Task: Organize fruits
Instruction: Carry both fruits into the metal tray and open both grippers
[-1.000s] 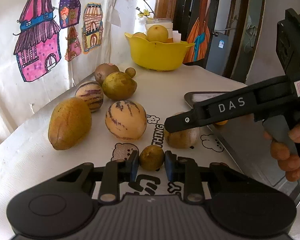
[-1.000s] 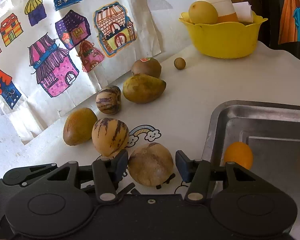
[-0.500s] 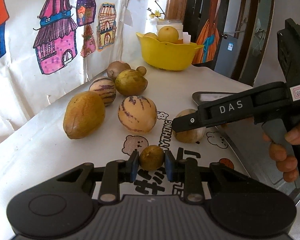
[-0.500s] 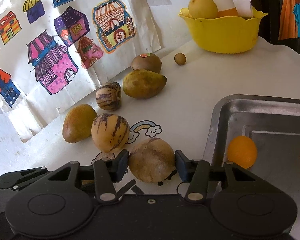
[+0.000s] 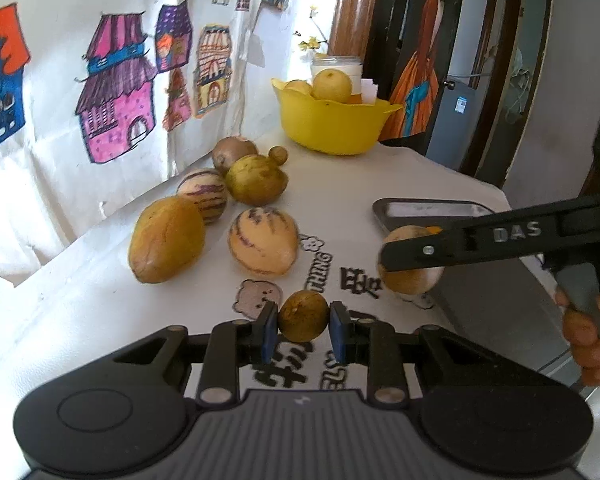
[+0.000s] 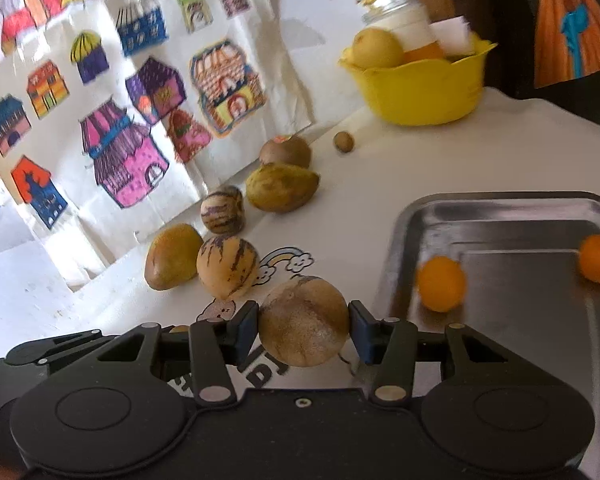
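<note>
My left gripper (image 5: 303, 326) is shut on a small round brown fruit (image 5: 303, 317) and holds it above the printed tablecloth. My right gripper (image 6: 303, 330) is shut on a larger pale brown round fruit (image 6: 303, 320), lifted off the table beside the metal tray (image 6: 520, 216); this fruit also shows in the left wrist view (image 5: 410, 280), partly behind the right gripper's finger. Two orange fruits (image 6: 441, 283) lie in the tray. Two striped melons (image 5: 263, 245), a mango (image 5: 166, 238), a green-yellow fruit (image 5: 256, 179) and a kiwi (image 5: 232, 151) lie on the table.
A yellow bowl (image 5: 332, 128) with lemons and a jar stands at the table's far end. A small brown nut-like fruit (image 6: 343, 141) lies near it. A paper backdrop with house drawings (image 5: 112, 112) lines the left side. The table's far right edge drops off toward a doorway.
Both grippers have risen with their fruits. The right gripper has lifted the large brown fruit off the table and swung toward the tray; a second orange has come into view.
</note>
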{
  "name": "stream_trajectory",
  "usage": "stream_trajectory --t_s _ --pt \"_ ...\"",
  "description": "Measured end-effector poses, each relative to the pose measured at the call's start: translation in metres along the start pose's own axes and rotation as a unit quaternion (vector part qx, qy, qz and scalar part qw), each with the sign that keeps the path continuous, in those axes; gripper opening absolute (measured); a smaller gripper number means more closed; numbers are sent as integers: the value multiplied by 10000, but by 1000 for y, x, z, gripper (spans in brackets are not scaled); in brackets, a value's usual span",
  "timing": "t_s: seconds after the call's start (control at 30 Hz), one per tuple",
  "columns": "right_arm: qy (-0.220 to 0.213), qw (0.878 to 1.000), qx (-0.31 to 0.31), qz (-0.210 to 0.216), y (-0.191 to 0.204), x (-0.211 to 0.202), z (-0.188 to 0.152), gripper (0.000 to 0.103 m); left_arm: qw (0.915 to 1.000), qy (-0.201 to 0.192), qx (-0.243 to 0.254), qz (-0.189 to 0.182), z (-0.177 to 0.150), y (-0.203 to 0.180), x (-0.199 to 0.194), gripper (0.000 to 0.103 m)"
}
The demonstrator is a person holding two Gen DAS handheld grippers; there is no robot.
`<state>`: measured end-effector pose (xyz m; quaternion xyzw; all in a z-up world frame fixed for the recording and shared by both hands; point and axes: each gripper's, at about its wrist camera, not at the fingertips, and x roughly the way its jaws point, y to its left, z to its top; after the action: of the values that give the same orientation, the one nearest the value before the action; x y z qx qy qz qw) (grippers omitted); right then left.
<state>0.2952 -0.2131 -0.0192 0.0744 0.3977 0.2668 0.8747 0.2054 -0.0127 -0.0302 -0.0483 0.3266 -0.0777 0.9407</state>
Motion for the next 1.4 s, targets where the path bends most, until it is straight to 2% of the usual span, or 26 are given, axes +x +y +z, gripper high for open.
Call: stream_trajectory --t_s 0.2,0.4,0.7,1.1,1.4 --pt "-241 9990 227 -311 -30 -40 -5 50 9998 -52 81 -198 5 -22 1 30" --pt "-423 9949 526 -755 -65 -72 -11 50 9983 -77 156 -551 12 -56 12 30" --pt "-544 9858 843 -1345 -106 -83 -17 50 9927 -73 437 -1125 19 -104 42 30" --pt "-448 9818 885 -1619 -124 -54 -12 50 9934 186 494 -1015 20 -113 79 30" --pt "-342 9818 673 -1742 -123 -42 -8 50 9933 202 570 -988 17 -108 83 30"
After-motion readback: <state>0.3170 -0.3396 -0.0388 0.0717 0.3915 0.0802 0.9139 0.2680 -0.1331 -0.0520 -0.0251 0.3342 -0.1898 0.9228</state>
